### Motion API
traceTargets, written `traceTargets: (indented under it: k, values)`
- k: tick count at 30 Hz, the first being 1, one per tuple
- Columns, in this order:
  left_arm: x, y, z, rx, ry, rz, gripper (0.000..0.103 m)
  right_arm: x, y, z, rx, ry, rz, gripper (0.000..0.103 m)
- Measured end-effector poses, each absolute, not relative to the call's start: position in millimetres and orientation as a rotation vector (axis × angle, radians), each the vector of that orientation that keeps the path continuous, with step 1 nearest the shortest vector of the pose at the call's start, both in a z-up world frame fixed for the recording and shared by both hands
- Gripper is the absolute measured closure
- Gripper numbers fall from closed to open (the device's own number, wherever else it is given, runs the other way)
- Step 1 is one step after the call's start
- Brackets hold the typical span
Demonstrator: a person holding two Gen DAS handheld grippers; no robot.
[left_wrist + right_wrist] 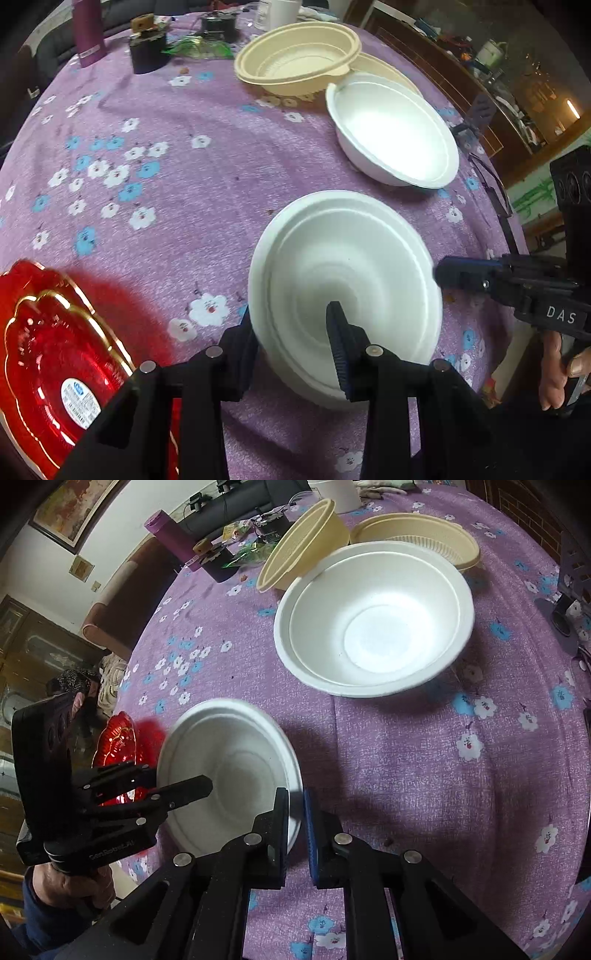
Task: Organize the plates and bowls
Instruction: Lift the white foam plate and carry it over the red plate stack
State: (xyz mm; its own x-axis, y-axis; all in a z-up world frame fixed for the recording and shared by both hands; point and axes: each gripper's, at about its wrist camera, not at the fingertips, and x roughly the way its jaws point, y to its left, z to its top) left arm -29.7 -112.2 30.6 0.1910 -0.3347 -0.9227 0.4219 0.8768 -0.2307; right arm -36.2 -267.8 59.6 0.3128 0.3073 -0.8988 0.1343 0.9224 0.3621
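Note:
A white foam bowl [347, 280] sits near the table's front; it also shows in the right wrist view [229, 771]. My left gripper [291, 332] straddles its near-left rim, one finger inside and one outside, still apart. My right gripper [295, 819] straddles its right rim with a narrow gap. A second white bowl [395, 129] lies beyond, also seen in the right wrist view [373, 620]. Two beige bowls [299, 59] stand behind it, one tilted [303, 542]. A red plate [51, 354] lies at the left.
The table has a purple flowered cloth [166, 184]. At its far edge stand a purple bottle [88, 33], dark jars [147, 48], green wrapping [199, 46] and a white cup [277, 11]. A dark holder [569, 590] stands at the right edge.

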Motion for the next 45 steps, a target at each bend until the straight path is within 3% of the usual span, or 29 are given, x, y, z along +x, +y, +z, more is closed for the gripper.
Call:
traceTargets:
  k: [5,9,45]
  values:
    - [-38.4,-112.9,31.8,0.099,1.247,-0.512,0.068,-39.4,-267.3,54.6,0.432,1.276,0.154,0.093]
    - [-49.4,-119.8,34.3,0.175,1.194,-0.463,0.076,-42.9,-264.4,53.9,0.418,1.273,0.16,0.09]
    - [-67.7,-83.3,81.9,0.17,1.068,-0.371,0.076,-52.6,-233.7,97.2,0.385,1.163,0.231,0.092]
